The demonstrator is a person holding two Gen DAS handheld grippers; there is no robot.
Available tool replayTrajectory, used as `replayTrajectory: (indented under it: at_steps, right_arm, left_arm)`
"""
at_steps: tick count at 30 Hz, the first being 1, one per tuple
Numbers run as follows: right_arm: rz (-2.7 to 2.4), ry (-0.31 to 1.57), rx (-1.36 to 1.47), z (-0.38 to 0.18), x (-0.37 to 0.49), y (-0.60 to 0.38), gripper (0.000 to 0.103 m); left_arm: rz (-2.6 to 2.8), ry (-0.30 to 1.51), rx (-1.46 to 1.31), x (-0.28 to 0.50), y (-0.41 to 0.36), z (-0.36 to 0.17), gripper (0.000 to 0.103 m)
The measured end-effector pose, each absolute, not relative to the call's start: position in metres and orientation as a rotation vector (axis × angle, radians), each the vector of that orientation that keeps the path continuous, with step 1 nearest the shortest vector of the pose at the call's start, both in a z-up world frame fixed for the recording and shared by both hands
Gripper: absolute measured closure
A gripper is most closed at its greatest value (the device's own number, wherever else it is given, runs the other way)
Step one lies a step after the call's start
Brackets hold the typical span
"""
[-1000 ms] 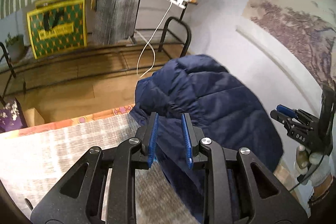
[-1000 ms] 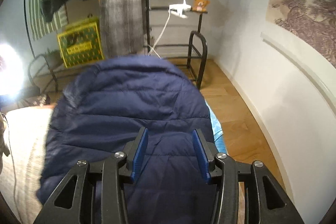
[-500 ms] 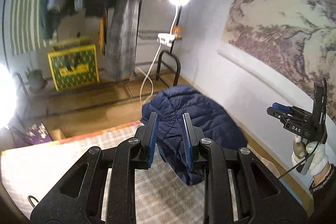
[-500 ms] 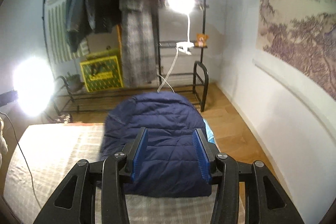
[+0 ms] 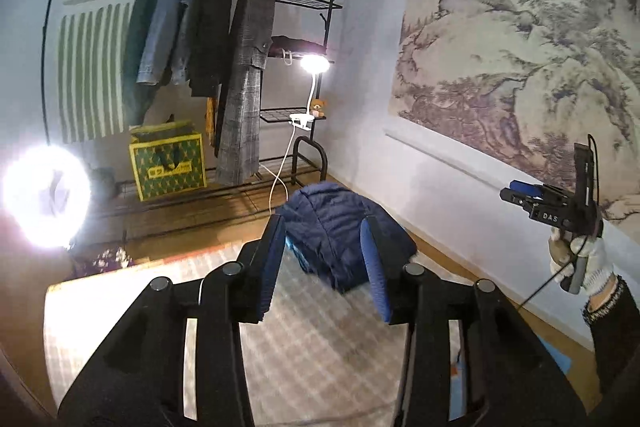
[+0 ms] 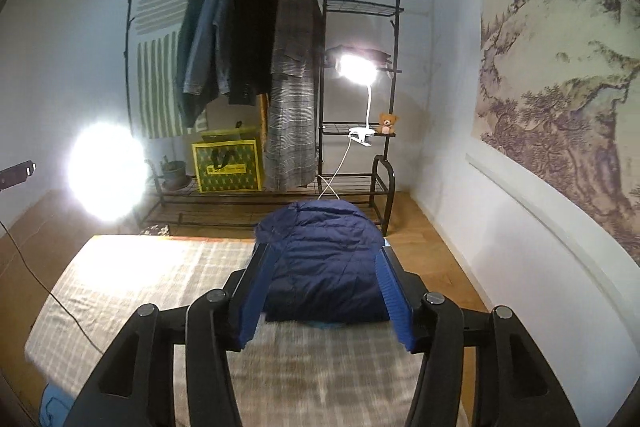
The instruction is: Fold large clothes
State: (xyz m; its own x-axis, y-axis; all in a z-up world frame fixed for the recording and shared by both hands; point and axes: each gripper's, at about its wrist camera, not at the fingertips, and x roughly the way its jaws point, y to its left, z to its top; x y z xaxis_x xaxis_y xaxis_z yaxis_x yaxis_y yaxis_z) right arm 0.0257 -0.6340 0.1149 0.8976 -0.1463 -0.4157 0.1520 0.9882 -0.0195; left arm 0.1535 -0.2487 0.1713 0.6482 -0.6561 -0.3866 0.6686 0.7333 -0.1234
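A folded navy puffer jacket point(image 5: 340, 231) lies at the far right corner of the bed, on a grey plaid cover point(image 5: 320, 347); it also shows in the right wrist view point(image 6: 324, 267). My left gripper point(image 5: 324, 267) is open and empty, held well above and back from the jacket. My right gripper point(image 6: 324, 295) is open and empty, also raised and back from the jacket. The right gripper shows in the left wrist view point(image 5: 516, 191), held by a gloved hand point(image 5: 580, 259) at the right.
A black clothes rack point(image 6: 328, 27) with several hanging coats stands beyond the bed. A yellow-green bag point(image 6: 227, 167) sits on its lower shelf. A clip lamp point(image 6: 356, 69) and a bright floor light point(image 6: 106, 171) glare. A wall with a landscape mural point(image 6: 560, 87) is on the right.
Both grippers have pulled up and back from the jacket. The left gripper's jaws have opened wider. The jacket stays folded on the bed.
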Motion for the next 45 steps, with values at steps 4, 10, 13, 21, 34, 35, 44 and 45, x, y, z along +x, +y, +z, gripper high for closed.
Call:
replayTrajectory:
  at_steps: [4, 10, 13, 21, 34, 35, 44, 45]
  right_arm:
    - [-0.154, 0.418, 0.024, 0.118, -0.018, -0.615, 0.045]
    - [-0.178, 0.401, 0.026, 0.107, -0.073, -0.591, 0.037]
    - [-0.163, 0.381, 0.047, 0.091, -0.105, -0.574, 0.029]
    - [-0.222, 0.346, 0.065, 0.06, -0.157, -0.547, 0.0]
    - [-0.293, 0.347, 0.075, 0.043, -0.177, -0.534, 0.0]
    - [-0.296, 0.345, 0.07, 0.042, -0.179, -0.533, 0.0]
    - [-0.302, 0.336, 0.068, 0.034, -0.184, -0.529, 0.0]
    - [-0.3, 0.337, 0.071, 0.032, -0.183, -0.529, 0.0]
  left_arm:
    - [-0.744, 0.432, 0.044, 0.106, -0.211, 0.172, 0.063]
    - [-0.708, 0.447, 0.059, 0.052, -0.178, 0.158, 0.039]
    - [-0.719, 0.487, 0.076, 0.028, -0.174, 0.136, 0.038]
    - [-0.694, 0.537, 0.15, -0.022, -0.179, 0.084, 0.017]
    - [-0.623, 0.532, 0.192, -0.054, -0.198, 0.054, 0.0]
    - [-0.619, 0.534, 0.186, -0.056, -0.198, 0.052, 0.0]
    - [-0.577, 0.541, 0.181, -0.066, -0.207, 0.043, 0.0]
    - [-0.573, 0.538, 0.182, -0.067, -0.208, 0.043, 0.0]
